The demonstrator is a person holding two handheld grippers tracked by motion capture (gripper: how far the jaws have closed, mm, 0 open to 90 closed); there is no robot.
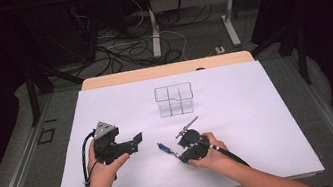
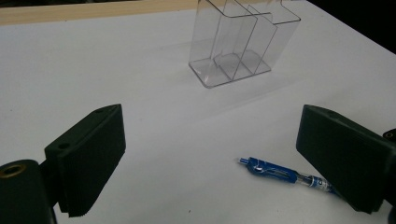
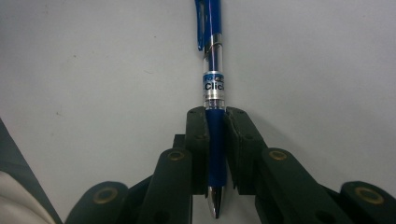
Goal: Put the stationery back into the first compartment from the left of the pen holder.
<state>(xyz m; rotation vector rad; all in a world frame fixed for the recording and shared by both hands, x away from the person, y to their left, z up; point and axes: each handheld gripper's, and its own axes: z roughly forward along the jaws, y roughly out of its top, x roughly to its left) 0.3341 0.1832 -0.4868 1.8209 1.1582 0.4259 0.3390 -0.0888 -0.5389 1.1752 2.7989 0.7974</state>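
A blue click pen (image 3: 214, 70) lies low over the white table sheet, and my right gripper (image 3: 215, 122) is shut on its grip section, silver tip toward the camera. From above, the pen (image 1: 165, 149) sticks out to the left of the right gripper (image 1: 178, 155). A clear plastic organiser (image 1: 174, 99) with several compartments stands upright and empty at the table's middle back. My left gripper (image 1: 137, 140) is held at the front left, jaws wide open with nothing between them; its own view looks past the jaws at the pen (image 2: 285, 174) and the organiser (image 2: 240, 42).
The white sheet (image 1: 258, 109) covers a wooden table whose far edge (image 1: 166, 70) shows behind it. Beyond are table legs and tangled cables on the floor. Dark curtains and frame bars flank both sides.
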